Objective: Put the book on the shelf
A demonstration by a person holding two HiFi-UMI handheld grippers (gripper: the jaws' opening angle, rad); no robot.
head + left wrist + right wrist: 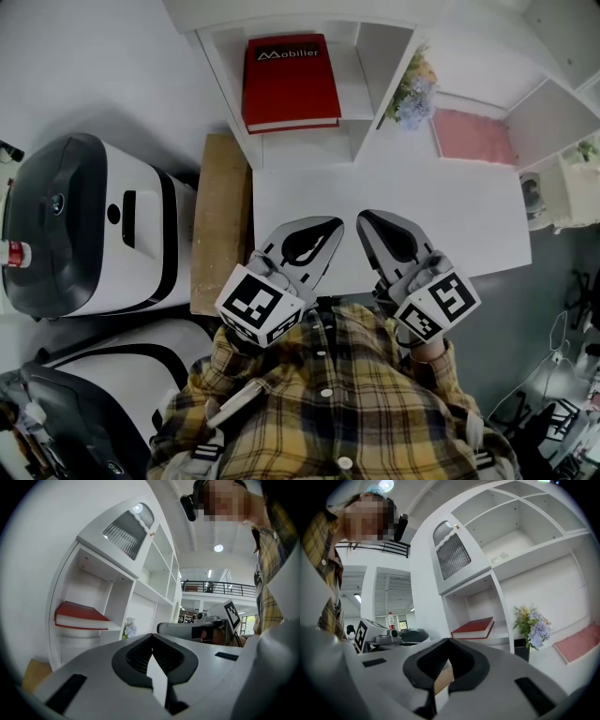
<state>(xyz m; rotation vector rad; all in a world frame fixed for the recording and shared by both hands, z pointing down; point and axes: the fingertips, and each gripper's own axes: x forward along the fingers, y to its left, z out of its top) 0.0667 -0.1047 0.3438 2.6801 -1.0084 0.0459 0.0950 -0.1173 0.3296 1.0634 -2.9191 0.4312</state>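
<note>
The red book lies flat in an open compartment of the white shelf; the job looks finished. Well back from the shelf, left gripper and right gripper are closed, holding nothing.

Office hall: white shelving, mezzanine railing

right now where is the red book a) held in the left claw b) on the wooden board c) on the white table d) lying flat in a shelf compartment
d: the red book lies flat inside a compartment of the white shelf.
</note>
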